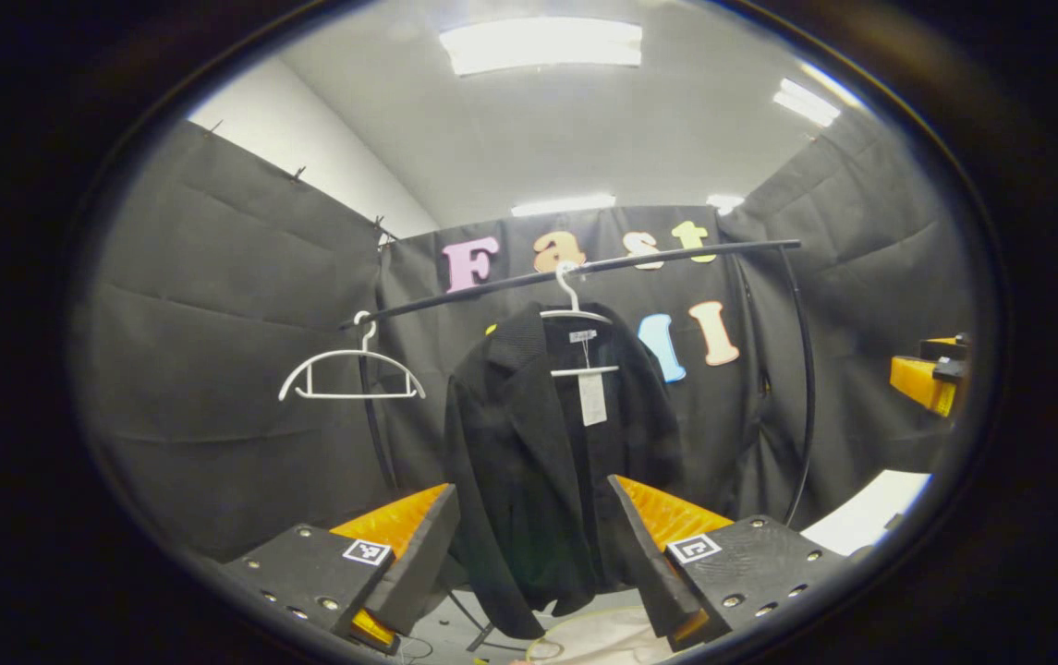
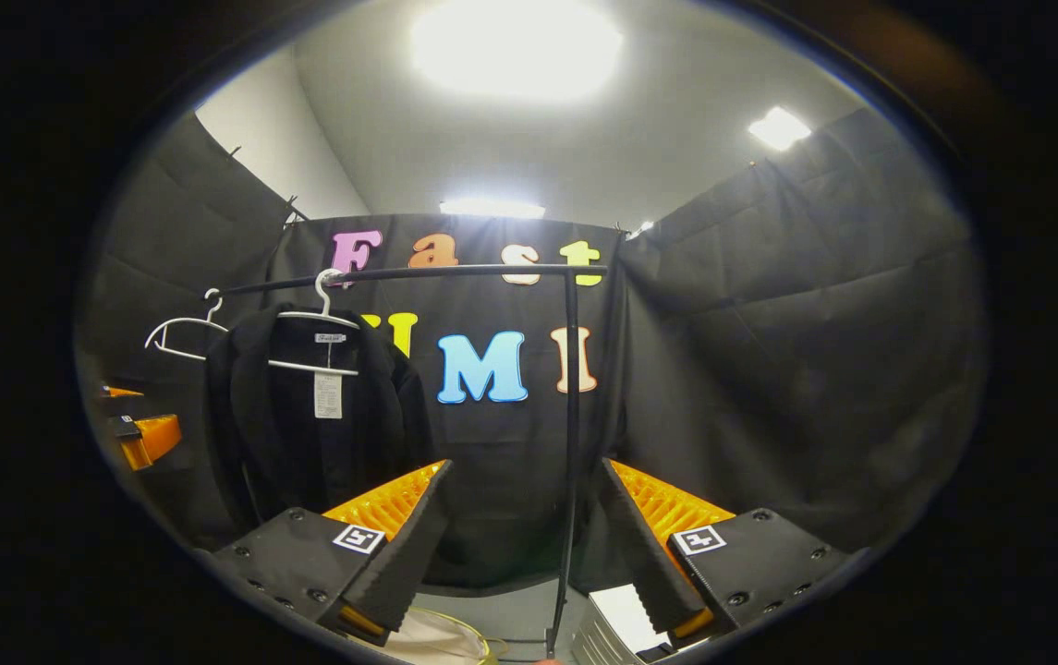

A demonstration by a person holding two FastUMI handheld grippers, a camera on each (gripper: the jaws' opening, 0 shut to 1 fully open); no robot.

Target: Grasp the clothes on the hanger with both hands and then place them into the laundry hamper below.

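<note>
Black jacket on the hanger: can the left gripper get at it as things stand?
Probably yes. The black jacket hangs straight ahead of the left gripper, its jaws open, with nothing between them.

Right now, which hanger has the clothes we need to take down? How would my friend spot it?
Find the black rail running across the booth. Two white hangers hook over it. The one you want carries a black jacket with a white paper tag at the collar; the other hanger beside it hangs bare.
</note>
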